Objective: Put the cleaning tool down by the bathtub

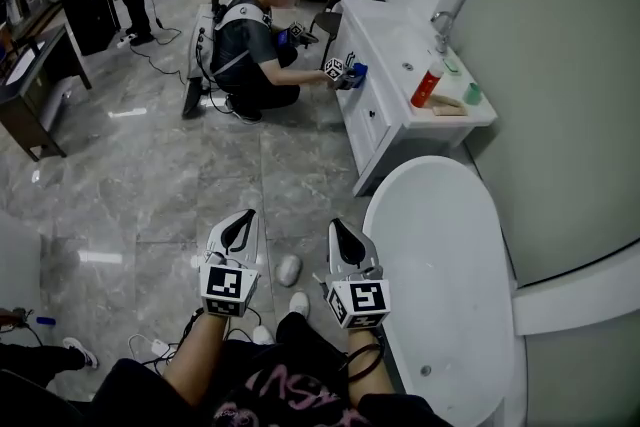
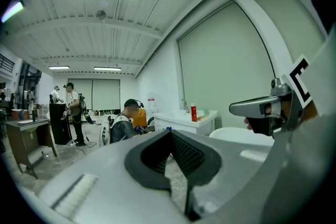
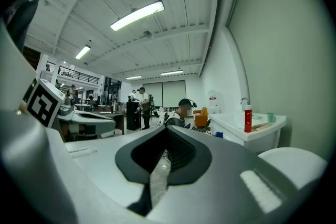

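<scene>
Both of my grippers are held low and side by side over my knees, bare forearms running up from the bottom of the head view. The left gripper (image 1: 241, 222) and the right gripper (image 1: 340, 233) are level with each other, marker cubes turned up towards the head camera, fingers aimed forward and tipped upward, so each gripper view takes in the ceiling lights.

In the left gripper view the left gripper's dark ribbed fingers (image 2: 186, 152) meet at the tips with only a thin slit behind them, and nothing is caught there. The right gripper's fingers (image 3: 176, 149) are likewise closed together on nothing.

A small pale rounded object (image 1: 289, 269) lies on the grey marble floor (image 1: 150, 195) between the two grippers, free of both and near the rim of the white oval bathtub (image 1: 440, 215), which sits just to my right. I cannot tell for certain that this is the cleaning tool.

Beyond the tub stands a white vanity bench with a basin (image 1: 375, 105), carrying a red bottle (image 1: 425, 87) and a green cup (image 1: 473, 94). A crouching person in a dark cap (image 1: 250, 50) works at its front.
</scene>
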The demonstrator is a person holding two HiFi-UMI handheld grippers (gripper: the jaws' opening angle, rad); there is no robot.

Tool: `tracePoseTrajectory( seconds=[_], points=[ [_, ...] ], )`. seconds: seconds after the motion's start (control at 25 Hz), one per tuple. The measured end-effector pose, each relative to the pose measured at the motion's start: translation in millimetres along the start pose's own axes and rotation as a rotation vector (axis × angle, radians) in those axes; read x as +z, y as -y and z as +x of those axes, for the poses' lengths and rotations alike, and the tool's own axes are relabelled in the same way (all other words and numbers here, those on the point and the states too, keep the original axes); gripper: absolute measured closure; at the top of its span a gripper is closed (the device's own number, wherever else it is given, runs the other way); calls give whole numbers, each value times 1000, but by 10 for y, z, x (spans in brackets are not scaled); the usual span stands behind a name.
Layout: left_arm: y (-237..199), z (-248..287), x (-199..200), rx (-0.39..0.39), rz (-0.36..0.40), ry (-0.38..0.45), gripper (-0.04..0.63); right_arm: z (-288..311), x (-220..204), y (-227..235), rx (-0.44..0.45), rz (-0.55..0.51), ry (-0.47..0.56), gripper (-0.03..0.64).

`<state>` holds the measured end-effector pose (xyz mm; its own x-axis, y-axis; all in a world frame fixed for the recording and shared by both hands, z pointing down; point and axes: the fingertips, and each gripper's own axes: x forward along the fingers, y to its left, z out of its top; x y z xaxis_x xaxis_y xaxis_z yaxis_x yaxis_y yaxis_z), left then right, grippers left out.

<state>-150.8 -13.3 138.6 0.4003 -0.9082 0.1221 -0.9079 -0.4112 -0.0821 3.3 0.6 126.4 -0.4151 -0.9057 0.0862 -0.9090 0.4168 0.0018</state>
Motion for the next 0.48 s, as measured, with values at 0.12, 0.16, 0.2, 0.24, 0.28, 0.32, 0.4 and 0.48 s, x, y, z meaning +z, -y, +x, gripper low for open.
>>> tracePoseTrajectory(
  seconds=[0.12,0.16,0.2,0.24,0.28,0.32,0.4,0.48],
  points=[
    [51,-118,19,-6,0,4,595,-104,-22,-59,1,-5,-5,604],
    [62,-153,8,-6,2,3,595,-132,-22,-80,1,-5,-3,604],
    [71,-184,-6,-6,5,1,595,-159,-19,-97,1,-5,0,604],
    [85,-212,-5,-7,10,2,595,-185,-16,-110,0,-4,3,604],
    [105,-236,12,-10,17,5,595,-210,-15,-119,0,-4,6,604],
    [125,-256,30,-14,24,8,595,-234,-17,-128,1,-5,7,604],
    [157,-294,39,-18,28,11,595,-281,-32,-150,2,-6,8,604],
    [186,-334,26,-21,28,10,595,-329,-54,-178,5,-6,5,604]
  ],
)
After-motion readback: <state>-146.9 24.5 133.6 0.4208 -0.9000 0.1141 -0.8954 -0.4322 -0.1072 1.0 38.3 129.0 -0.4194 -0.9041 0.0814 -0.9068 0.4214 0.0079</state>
